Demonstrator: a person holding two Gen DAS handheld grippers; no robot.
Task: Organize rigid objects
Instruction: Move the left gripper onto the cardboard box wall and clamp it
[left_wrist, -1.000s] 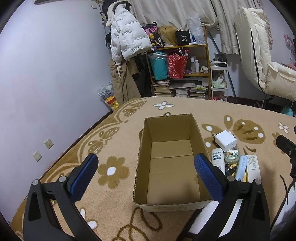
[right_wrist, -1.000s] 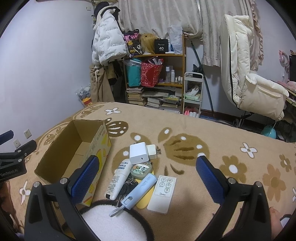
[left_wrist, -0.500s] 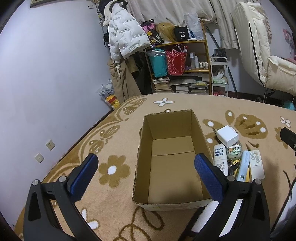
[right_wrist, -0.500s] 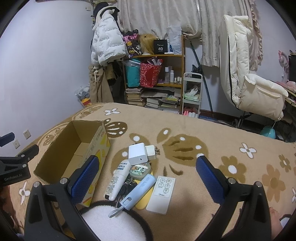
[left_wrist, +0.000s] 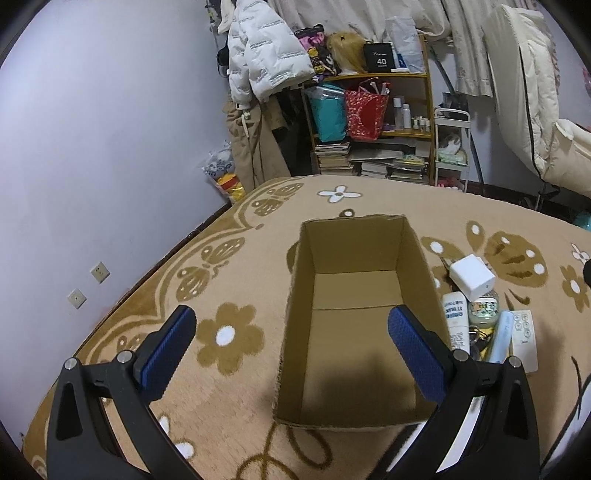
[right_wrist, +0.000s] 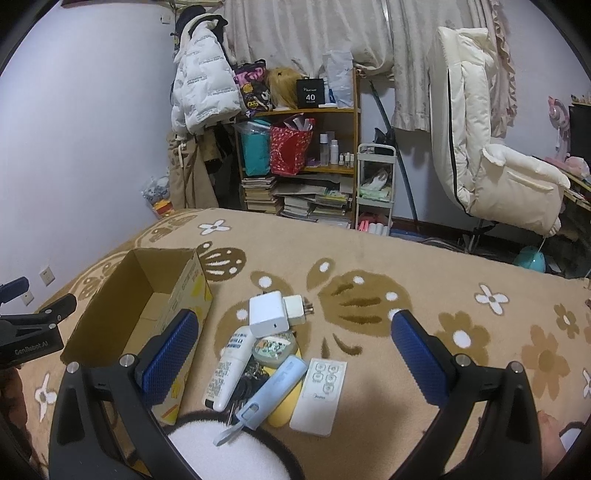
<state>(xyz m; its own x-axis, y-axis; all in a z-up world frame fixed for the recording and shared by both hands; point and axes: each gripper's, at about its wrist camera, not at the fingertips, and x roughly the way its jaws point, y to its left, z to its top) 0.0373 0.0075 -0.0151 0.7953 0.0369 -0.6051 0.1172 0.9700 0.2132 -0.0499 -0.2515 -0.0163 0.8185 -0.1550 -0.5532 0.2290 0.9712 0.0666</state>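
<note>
1 empty cardboard box (left_wrist: 354, 317) on blanket (right_wrist: 369, 258). Just right of it, pile: 1 white charger (right_wrist: 269, 313), 1 tube (right_wrist: 229, 367), 1 round tin (right_wrist: 274, 349), 1 blue device (right_wrist: 271, 392), 1 remote (right_wrist: 320, 389). L gripper (left_wrist: 291, 350) over box, R gripper (right_wrist: 295, 354) over pile; both jaws wide apart, holding nothing.

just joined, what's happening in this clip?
A person holds a tool in each hand over a flower-patterned blanket. Both are open and empty. The left tool hovers above an empty cardboard box; the right tool hovers above a pile beside the box: white charger, lotion tube, small round tin, light blue stick-shaped gadget and white remote. Nothing is in the box yet.
</note>
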